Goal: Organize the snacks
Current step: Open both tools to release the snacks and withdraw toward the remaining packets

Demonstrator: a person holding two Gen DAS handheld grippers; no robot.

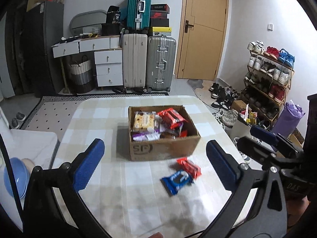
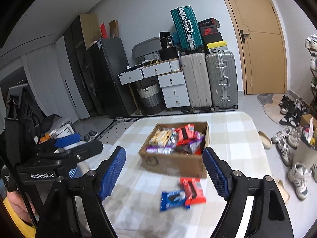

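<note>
A: Going across from the left, where do things stand?

B: The left gripper (image 1: 154, 159) hangs above the near part of the checked table (image 1: 95, 119), its blue pads spread wide with nothing between them. Past it, mid-table, sits the cardboard box (image 1: 164, 148), open at the top and already holding a heap of snacks: a pale biscuit pack (image 1: 143, 121), a purple wrapper (image 1: 145, 136) and a red pack (image 1: 172, 117), among others I can't tell apart.

A: So most of it is packed?

B: That's my reading. Two packets lie outside on the cloth, just in front of the box's near wall: a blue packet (image 1: 177, 180) and a red packet (image 1: 189, 167). The two touch, and the red one seems to overlap the blue one's edge (both are blurred, so I won't swear to it).

A: And the right side?

B: The right gripper (image 2: 164, 171) also stands wide open and empty, held over the same patch of table. From its own camera the blue packet (image 2: 174, 198) and red packet (image 2: 193, 190) lie below and between its fingers, with the box (image 2: 178, 163) just beyond.

A: What's left, then?

B: Those two loose packets, I'd judge. Neither claw touches them. No other stray snacks show on the table.
</note>
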